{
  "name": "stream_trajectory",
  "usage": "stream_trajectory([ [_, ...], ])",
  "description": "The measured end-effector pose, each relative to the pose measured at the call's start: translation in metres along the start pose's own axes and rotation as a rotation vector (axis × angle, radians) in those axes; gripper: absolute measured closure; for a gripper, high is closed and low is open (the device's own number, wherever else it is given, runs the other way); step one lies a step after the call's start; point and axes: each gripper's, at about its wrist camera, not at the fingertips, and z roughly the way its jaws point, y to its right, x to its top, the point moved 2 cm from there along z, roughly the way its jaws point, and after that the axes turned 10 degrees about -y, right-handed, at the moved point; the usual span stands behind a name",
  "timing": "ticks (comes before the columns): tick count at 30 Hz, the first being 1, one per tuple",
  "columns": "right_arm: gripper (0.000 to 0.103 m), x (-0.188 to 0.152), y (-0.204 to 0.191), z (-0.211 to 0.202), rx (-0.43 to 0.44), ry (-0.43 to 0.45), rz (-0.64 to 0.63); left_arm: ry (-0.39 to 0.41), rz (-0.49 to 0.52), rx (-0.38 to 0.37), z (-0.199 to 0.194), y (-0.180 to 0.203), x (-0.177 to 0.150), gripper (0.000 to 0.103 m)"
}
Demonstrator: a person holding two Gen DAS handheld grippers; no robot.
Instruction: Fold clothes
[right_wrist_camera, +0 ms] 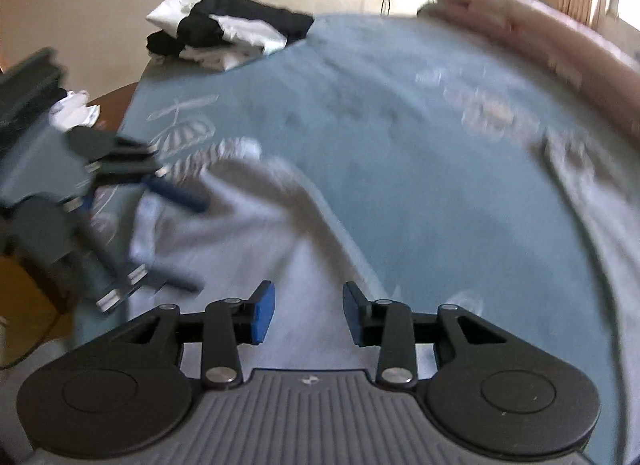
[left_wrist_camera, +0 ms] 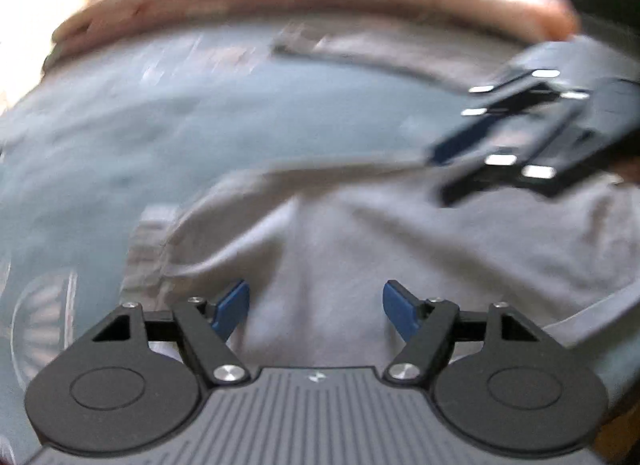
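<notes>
A light grey garment [left_wrist_camera: 360, 249] lies spread on a blue bedspread [left_wrist_camera: 120, 137]; it also shows in the right wrist view [right_wrist_camera: 248, 249]. My left gripper [left_wrist_camera: 316, 311] is open and empty, just above the grey cloth. My right gripper [right_wrist_camera: 309, 315] is open and empty over the same garment. In the left wrist view the right gripper [left_wrist_camera: 472, 161] shows at the right, blurred, over a fold of the cloth. In the right wrist view the left gripper [right_wrist_camera: 188, 241] shows at the left, open. Both views are motion-blurred.
A pile of black and white clothes [right_wrist_camera: 224, 33] sits at the bed's far left corner. A pinkish bolster [right_wrist_camera: 552, 49] runs along the far edge. The bed's left edge [right_wrist_camera: 132, 105] drops to a brown floor. White cloth [right_wrist_camera: 74, 111] lies beside it.
</notes>
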Motion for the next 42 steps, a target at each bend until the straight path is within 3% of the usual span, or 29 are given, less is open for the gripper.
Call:
stream_trajectory([
  [4, 0.059, -0.011, -0.008, 0.025, -0.018, -0.018, 0.007, -0.047, -0.04, 0.027, -0.009, -0.009, -0.013, 0.027],
  [6, 0.042, -0.006, -0.014, 0.035, -0.028, 0.002, 0.006, -0.069, -0.057, 0.039, -0.016, -0.013, -0.02, 0.027],
  [8, 0.035, 0.002, -0.022, 0.042, -0.036, 0.019, 0.0, -0.091, -0.074, 0.051, -0.023, -0.017, -0.026, 0.027],
  [12, 0.036, 0.002, -0.034, 0.024, -0.039, 0.02, -0.018, -0.058, -0.011, 0.107, -0.04, 0.0, -0.014, 0.027],
  [14, 0.036, -0.01, -0.031, 0.0, -0.07, 0.034, -0.011, -0.02, 0.022, 0.082, -0.045, 0.015, -0.003, 0.027],
  [18, 0.034, -0.06, -0.015, -0.054, -0.191, 0.025, 0.084, 0.041, 0.092, 0.043, -0.05, 0.048, 0.018, 0.025],
  [22, 0.031, -0.133, 0.004, -0.096, -0.322, 0.002, 0.237, 0.056, 0.167, -0.001, -0.034, 0.092, 0.038, 0.025],
  [24, 0.03, -0.167, 0.012, -0.105, -0.362, -0.003, 0.339, 0.052, 0.193, -0.028, -0.023, 0.113, 0.041, 0.025],
  [28, 0.03, -0.222, 0.016, -0.102, -0.431, 0.023, 0.493, 0.026, 0.263, -0.003, 0.006, 0.147, 0.039, 0.025],
  [31, 0.029, -0.245, 0.011, -0.092, -0.438, 0.043, 0.566, 0.007, 0.233, 0.022, 0.012, 0.154, 0.024, 0.025],
  [33, 0.022, -0.258, 0.004, -0.093, -0.423, 0.086, 0.621, -0.013, 0.167, 0.007, 0.011, 0.15, 0.014, 0.022],
  [36, 0.015, -0.274, -0.014, -0.095, -0.419, 0.12, 0.641, -0.04, 0.116, -0.01, 0.006, 0.141, -0.003, 0.013],
  [39, 0.011, -0.284, -0.031, -0.096, -0.437, 0.12, 0.596, -0.056, 0.156, 0.02, -0.001, 0.146, -0.01, 0.013],
  [42, 0.012, -0.281, -0.03, -0.103, -0.437, 0.106, 0.577, -0.045, 0.216, 0.055, -0.009, 0.157, 0.005, 0.013],
])
